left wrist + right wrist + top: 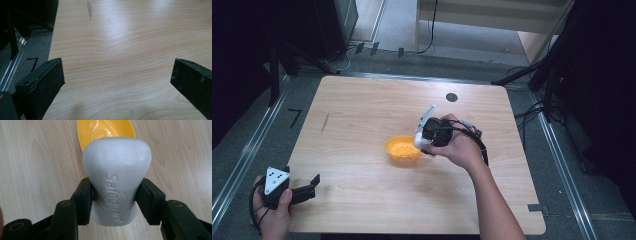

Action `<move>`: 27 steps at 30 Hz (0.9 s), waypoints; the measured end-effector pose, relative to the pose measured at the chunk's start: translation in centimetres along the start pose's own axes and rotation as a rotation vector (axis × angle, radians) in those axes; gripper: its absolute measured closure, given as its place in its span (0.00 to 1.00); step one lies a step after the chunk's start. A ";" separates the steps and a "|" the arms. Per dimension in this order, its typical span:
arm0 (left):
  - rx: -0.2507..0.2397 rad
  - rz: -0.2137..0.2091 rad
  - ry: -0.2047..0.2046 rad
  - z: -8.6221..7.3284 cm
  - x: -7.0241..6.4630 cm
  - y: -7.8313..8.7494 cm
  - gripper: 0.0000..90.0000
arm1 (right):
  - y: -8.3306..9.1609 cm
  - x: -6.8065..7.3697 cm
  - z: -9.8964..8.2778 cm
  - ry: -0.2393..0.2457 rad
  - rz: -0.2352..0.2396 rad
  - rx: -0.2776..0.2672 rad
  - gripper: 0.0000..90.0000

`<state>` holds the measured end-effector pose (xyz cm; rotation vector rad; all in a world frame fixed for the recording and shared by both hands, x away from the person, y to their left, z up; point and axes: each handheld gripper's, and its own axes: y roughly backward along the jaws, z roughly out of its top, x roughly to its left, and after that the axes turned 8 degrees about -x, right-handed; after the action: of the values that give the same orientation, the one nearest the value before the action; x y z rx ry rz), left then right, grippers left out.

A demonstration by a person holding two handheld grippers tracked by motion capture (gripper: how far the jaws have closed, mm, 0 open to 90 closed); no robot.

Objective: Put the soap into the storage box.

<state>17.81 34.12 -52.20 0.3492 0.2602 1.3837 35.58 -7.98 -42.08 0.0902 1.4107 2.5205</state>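
A white bar of soap (116, 172) with raised lettering is clamped between the black jaws of my right gripper (114, 196), which is shut on its narrow waist. In the high view that right gripper (422, 142) hangs at the right rim of a small orange bowl (401, 148) near the table's middle, the soap (418, 141) pointing down towards it. The orange bowl (105, 130) lies just beyond the soap in the right gripper view. My left gripper (312, 186) rests at the table's front left corner, jaws wide apart over bare wood (117, 75), holding nothing.
The light wooden table (362, 110) has a dark round mark (452, 97) near its far edge and a dark streak (89, 10) on the left. Metal rails and grey floor run along both sides. Cables lie at the far right.
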 end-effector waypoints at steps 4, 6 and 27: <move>0.002 0.000 0.001 0.0 0.0 0.0 0.00 | -0.2 -0.1 0.7 0.011 0.002 0.004 0.56; 0.001 -0.002 0.002 0.0 0.0 0.0 0.00 | -0.4 -0.2 0.9 0.013 0.007 0.006 0.56; -0.001 -0.008 0.004 0.0 0.1 0.0 0.00 | -2.2 -0.6 3.5 0.065 0.022 0.034 0.56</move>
<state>17.79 34.18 -52.19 0.3443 0.2635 1.3767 37.16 -4.12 -42.07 0.0298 1.4847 2.5392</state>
